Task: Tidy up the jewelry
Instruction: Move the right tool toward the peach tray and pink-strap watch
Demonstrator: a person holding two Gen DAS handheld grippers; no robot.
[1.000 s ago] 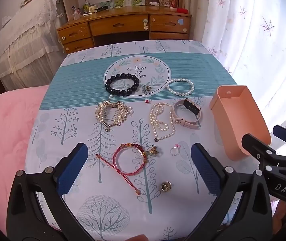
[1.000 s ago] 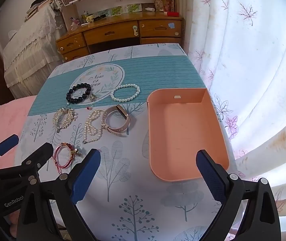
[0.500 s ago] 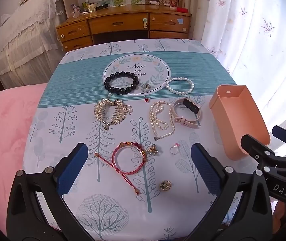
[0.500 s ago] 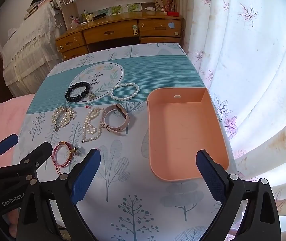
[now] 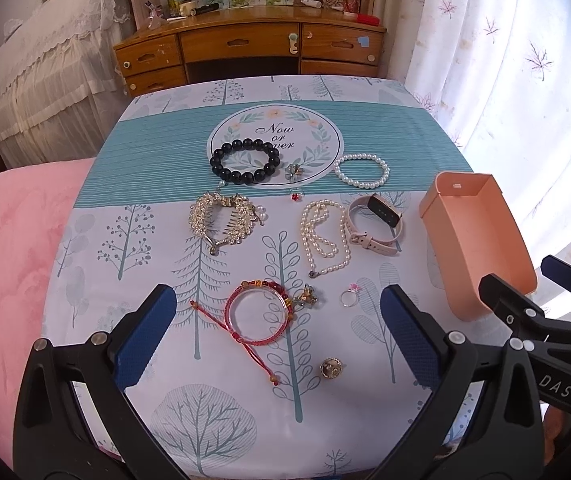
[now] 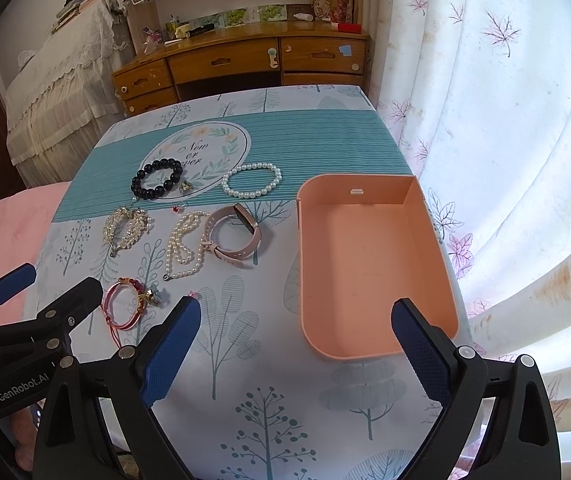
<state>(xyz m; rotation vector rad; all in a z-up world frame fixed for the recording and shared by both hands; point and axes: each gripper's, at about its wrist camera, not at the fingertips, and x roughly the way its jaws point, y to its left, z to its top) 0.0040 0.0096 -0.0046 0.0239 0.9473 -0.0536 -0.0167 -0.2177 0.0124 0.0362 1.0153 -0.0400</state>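
Both views have crept slightly closer to the table; jewelry unmoved. I keep left gripper [image 5: 277,328] and right gripper [image 6: 297,340] splayed, empty. Red woven cord bracelet [image 5: 257,316], left of the empty peach plastic tray [image 6: 373,264], is limp: I'd pinch its beaded rim.

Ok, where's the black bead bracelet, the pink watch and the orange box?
Black bead bracelet [image 5: 221,159], left wrist view, on its left-side beads.
Pink watch [image 6: 240,213], right wrist view, on its dark face.
Orange box [image 6: 365,248], right wrist view, on its bare floor.
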